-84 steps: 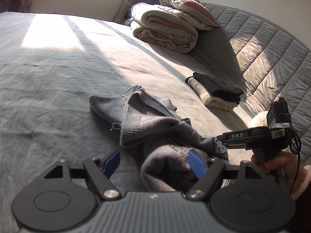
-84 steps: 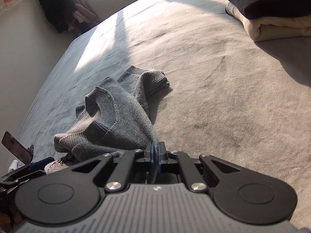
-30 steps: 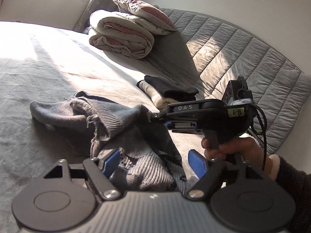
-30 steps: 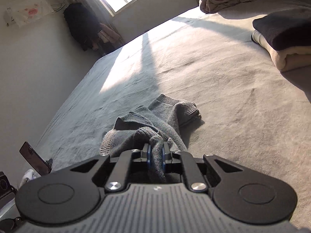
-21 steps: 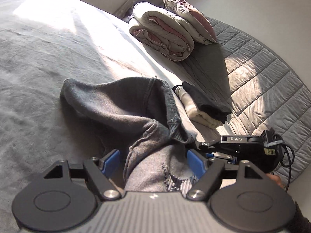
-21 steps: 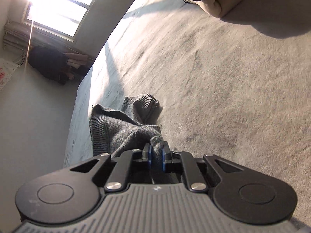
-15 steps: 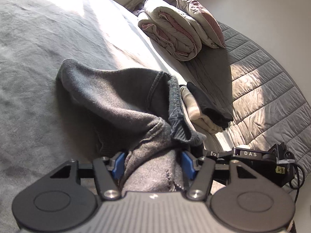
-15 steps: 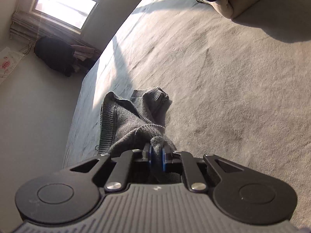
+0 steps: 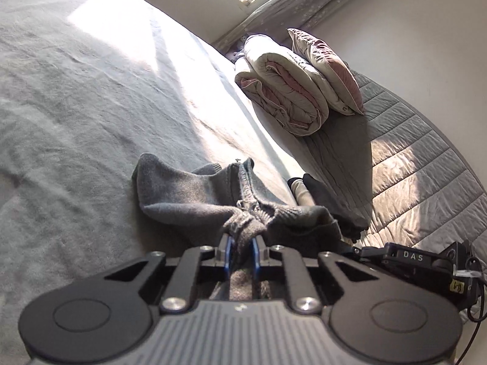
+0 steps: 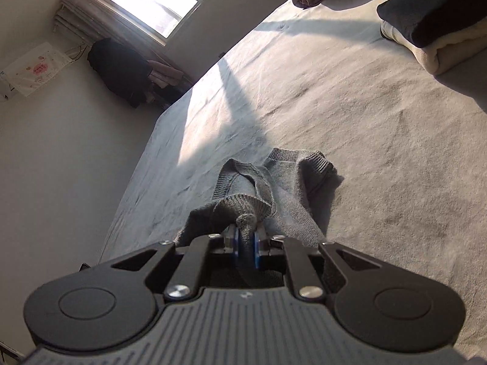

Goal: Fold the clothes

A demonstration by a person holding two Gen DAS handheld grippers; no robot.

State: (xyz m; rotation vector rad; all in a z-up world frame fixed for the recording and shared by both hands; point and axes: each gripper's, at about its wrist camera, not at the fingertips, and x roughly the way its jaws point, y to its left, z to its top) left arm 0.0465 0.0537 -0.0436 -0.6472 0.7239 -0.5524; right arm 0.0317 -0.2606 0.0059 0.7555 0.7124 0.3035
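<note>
Hand-held gripper on our left [image 9: 241,251] is clamped narrow on a bunched ridge of the grey knit sweater [image 9: 194,193], and the right hand-held gripper [image 10: 246,249] is pinched just as tightly on another fold of the same garment [image 10: 283,188]. From the left wrist view we can see the right tool's black body [image 9: 408,257] low at our right, just beside the sweater's near edge, so the two grips sit close together on the near side of the cloth. The sweater itself lies crumpled on the grey bed [image 9: 76,115], its bulk running away from both of us toward the sunlit part of the cover; a ribbed cuff or hem [image 10: 292,155] marks its far end in the right wrist view. That is the relation we think the next move turns on: the garment's long axis points forward from both grips, with most of its weight on the bed beyond them, so we judge that drawing the two grips apart sideways would spread the near edge before any fold can be laid. Neither hand looks clearly nearer to the far end. Which parts we hold, shoulder or hem, we cannot tell. Already folded pieces, a dark one on a cream one [image 10: 438,30], sit well apart toward the quilted headboard [image 9: 420,164], beside a rolled duvet [image 9: 283,91] and a pillow [image 9: 325,70].
</note>
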